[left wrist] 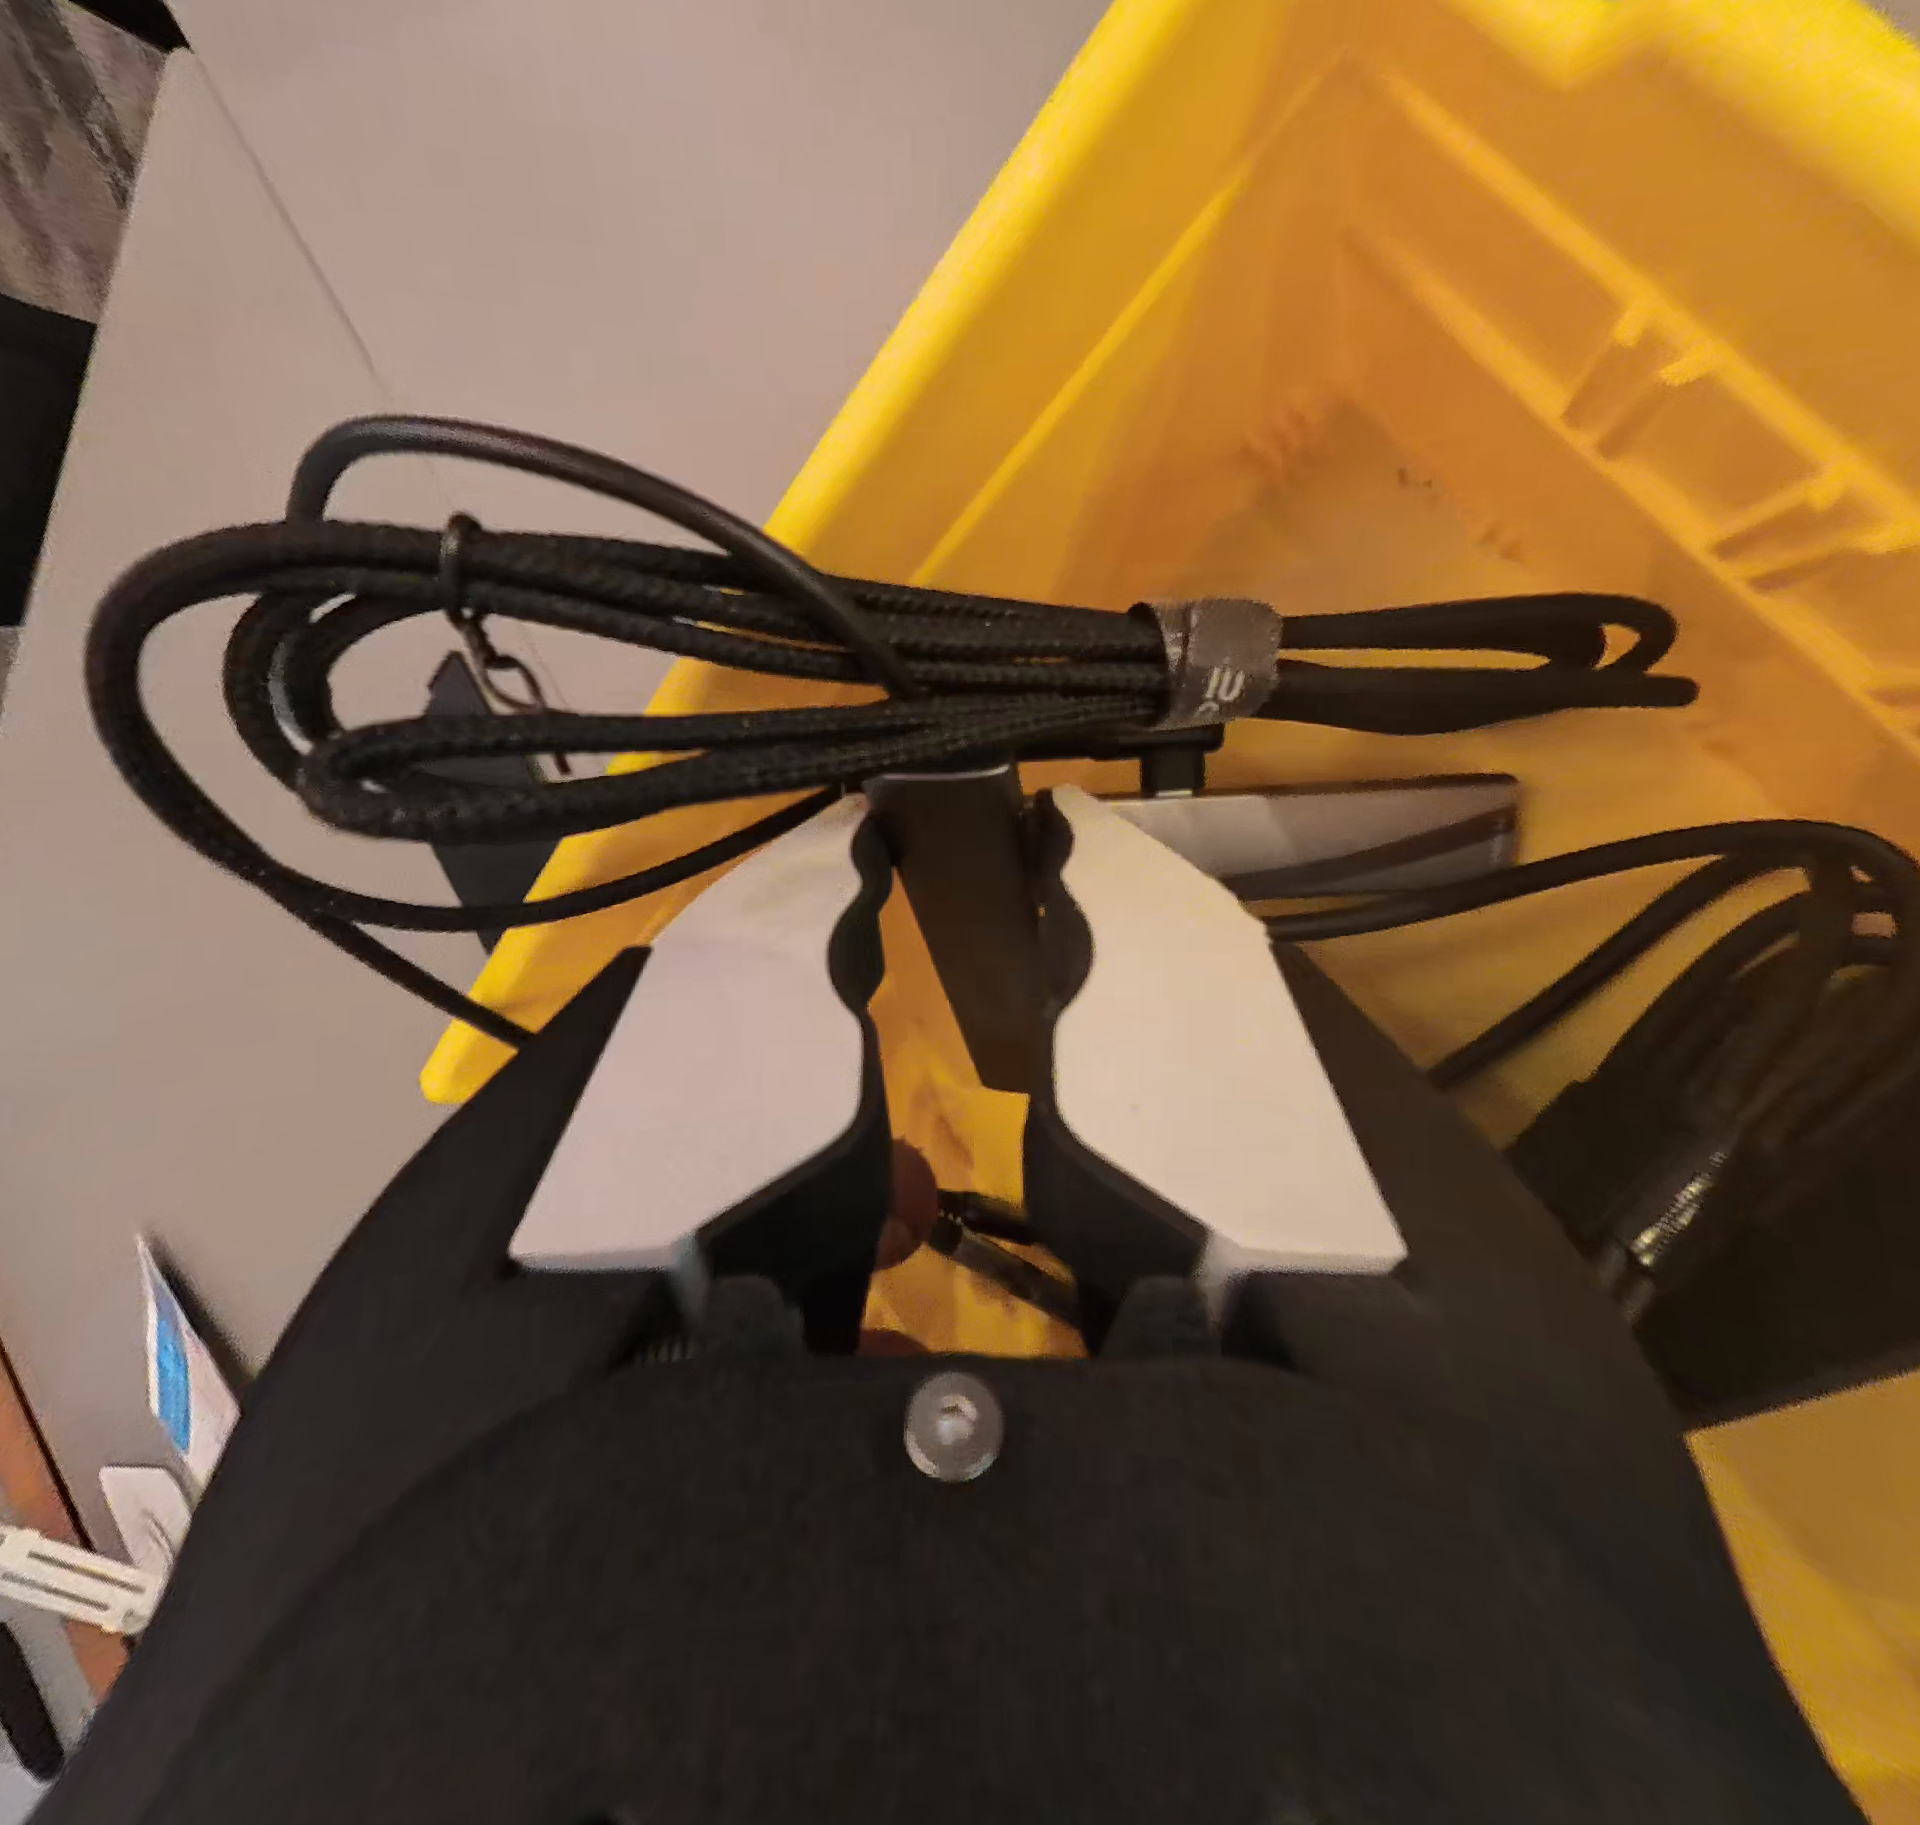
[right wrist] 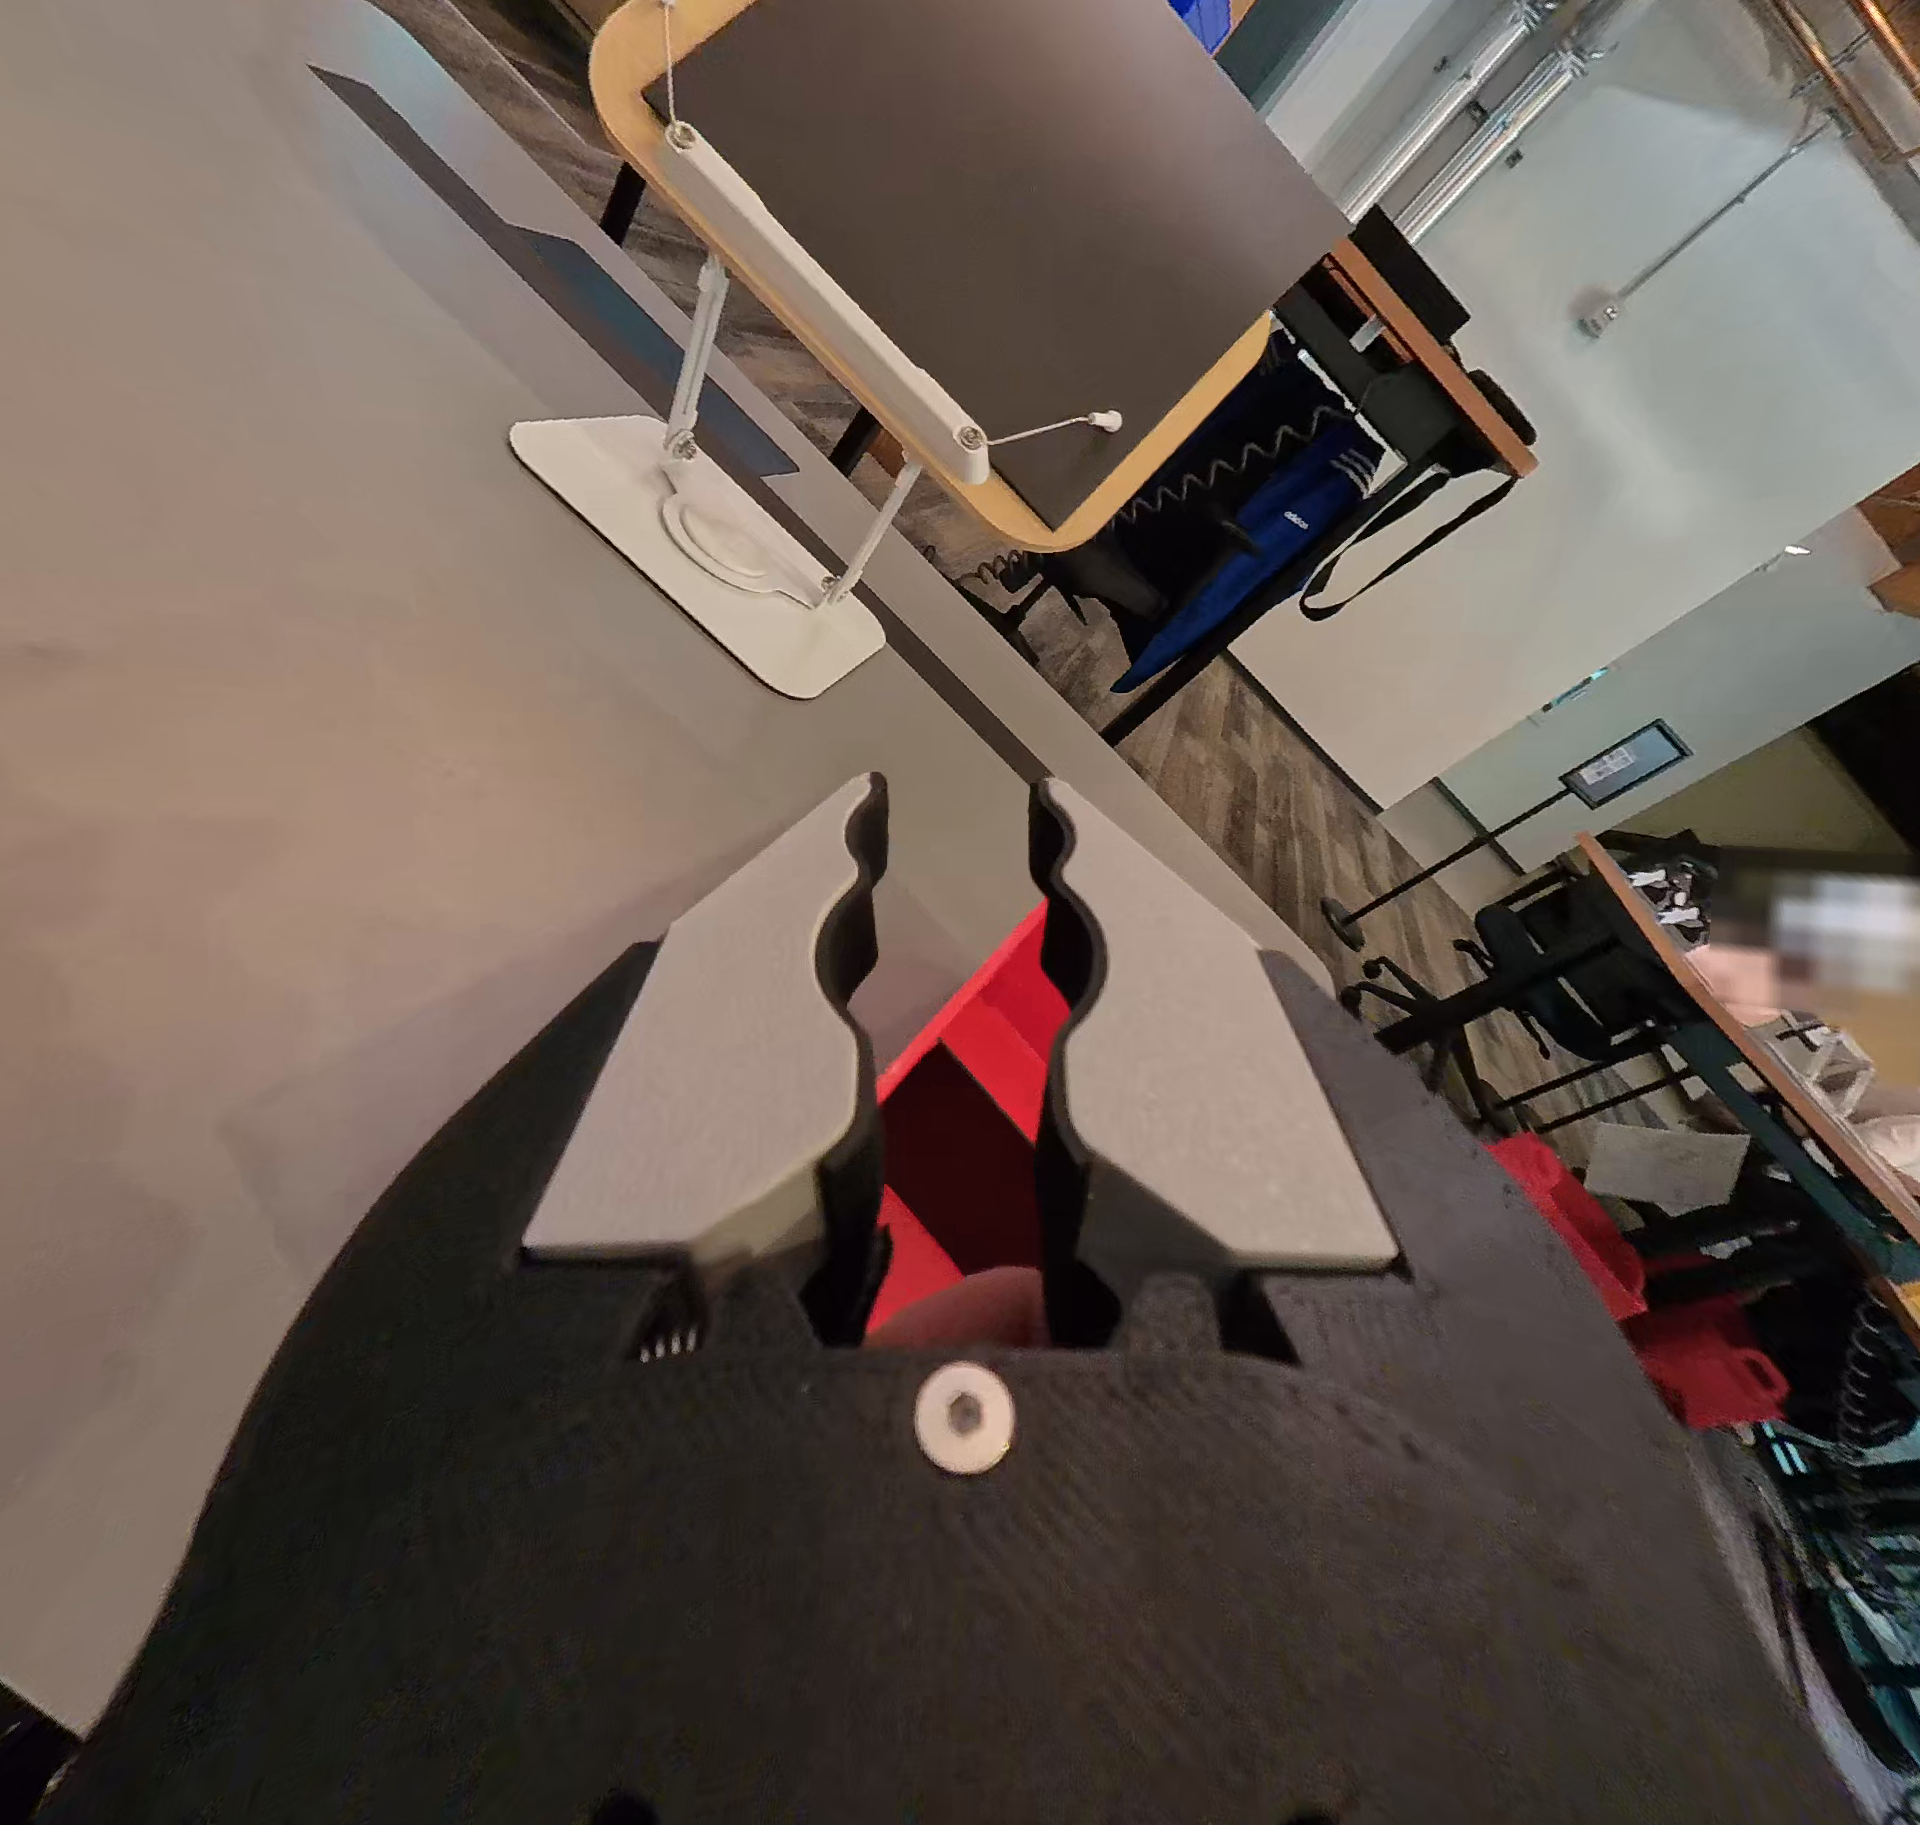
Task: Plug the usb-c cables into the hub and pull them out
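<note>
The left wrist view looks forward along its own left gripper [left wrist: 956, 809], tilted steeply down and very close over a yellow bin [left wrist: 1455, 341] that fills the frame from 12 to 4 o'clock; a coiled bundle of black cables [left wrist: 727, 674] lies right at the fingertips, and grey table [left wrist: 468, 217] shows from 9 to 12 o'clock. The right wrist view looks along the right gripper [right wrist: 958, 799], rolled sideways, out across the same grey table [right wrist: 260, 736] toward a stand [right wrist: 707, 539] at 11 o'clock and the room beyond. Only the table is shared.
</note>
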The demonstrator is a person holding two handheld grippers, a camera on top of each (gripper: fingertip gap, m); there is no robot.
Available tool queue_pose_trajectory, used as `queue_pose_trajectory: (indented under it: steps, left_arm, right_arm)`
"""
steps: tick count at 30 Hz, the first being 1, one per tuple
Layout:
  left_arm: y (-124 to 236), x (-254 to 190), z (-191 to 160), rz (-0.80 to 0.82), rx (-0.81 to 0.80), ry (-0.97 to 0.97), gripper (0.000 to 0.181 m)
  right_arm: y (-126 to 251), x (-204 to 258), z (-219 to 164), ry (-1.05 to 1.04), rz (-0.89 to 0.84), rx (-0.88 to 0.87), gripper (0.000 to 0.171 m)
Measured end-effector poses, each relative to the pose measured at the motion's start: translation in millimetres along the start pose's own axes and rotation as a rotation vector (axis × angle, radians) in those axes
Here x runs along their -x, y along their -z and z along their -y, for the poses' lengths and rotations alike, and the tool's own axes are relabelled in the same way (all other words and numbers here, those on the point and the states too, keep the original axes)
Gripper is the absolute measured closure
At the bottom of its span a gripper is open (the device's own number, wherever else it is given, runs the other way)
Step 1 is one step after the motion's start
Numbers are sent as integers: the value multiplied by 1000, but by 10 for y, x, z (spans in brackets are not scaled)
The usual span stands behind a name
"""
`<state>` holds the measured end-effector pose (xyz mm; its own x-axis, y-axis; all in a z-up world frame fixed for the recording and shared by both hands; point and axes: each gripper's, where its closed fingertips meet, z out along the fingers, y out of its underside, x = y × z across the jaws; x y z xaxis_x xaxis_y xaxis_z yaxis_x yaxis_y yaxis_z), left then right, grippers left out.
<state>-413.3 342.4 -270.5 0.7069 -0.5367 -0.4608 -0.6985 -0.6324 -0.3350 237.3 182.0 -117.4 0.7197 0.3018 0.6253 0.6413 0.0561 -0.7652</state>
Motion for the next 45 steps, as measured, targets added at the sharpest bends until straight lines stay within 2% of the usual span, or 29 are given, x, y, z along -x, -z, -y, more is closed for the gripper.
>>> queue_pose_trajectory:
  steps: [4, 9, 23, 31, 37, 40, 45]
  left_arm:
    - [99, 58, 72, 57, -65, 13, 157]
    - [408, 164, 150, 128, -142, 4, 157]
    - [1599, 637, 419, 338, -339, 26, 157]
    - [2493, 876, 768, 476, -530, 107, 157]
    - [2940, 385, 1308, 426, -684, 89, 157]
    - [2988, -60, 1642, 363, -766, 74, 157]
    - [2832, -927, 2086, 268, -814, -34, 157]
  right_arm:
    - [-31, 116, 18, -5, 33, -2, 147]
    - [-73, 235, 70, -14, 70, -17, 147]
    - [-102, 473, 196, -32, 130, -49, 146]
    - [-79, 579, 303, -83, 171, -91, 143]
    - [-125, 818, 610, -130, 246, -167, 138]
    - [-166, 997, 871, -117, 287, -215, 136]
    - [-224, 1310, 1450, -112, 365, -320, 135]
